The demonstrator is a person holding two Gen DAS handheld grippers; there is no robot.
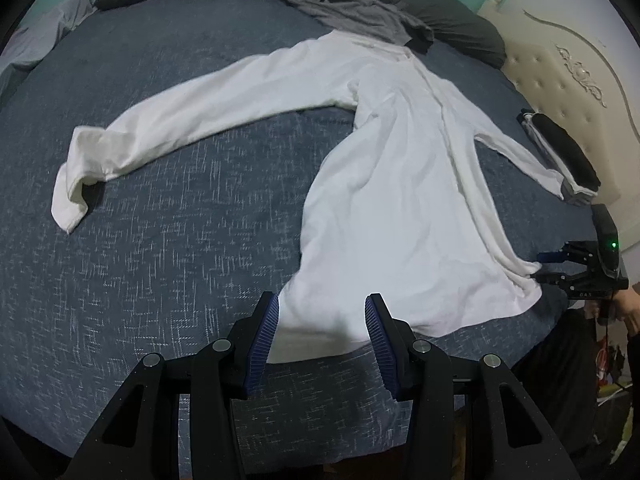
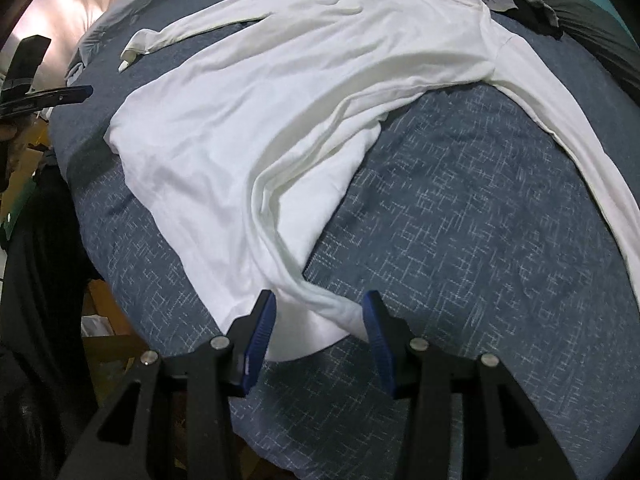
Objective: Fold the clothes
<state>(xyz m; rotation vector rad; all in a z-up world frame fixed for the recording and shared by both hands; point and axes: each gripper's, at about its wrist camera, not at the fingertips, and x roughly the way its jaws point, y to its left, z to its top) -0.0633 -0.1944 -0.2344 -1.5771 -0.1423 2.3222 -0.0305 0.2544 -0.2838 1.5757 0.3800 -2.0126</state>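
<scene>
The bed (image 1: 160,264) is carrying the white long-sleeved shirt (image 1: 400,184), lying spread with its long axis running from the near hem to the far collar and its sleeves reaching out left and right. The left claw (image 1: 322,340) is standing released, straddling the near-left hem corner. The right claw (image 2: 318,336) is likewise gaping over the bunched near-right hem corner, gripping nothing.
</scene>
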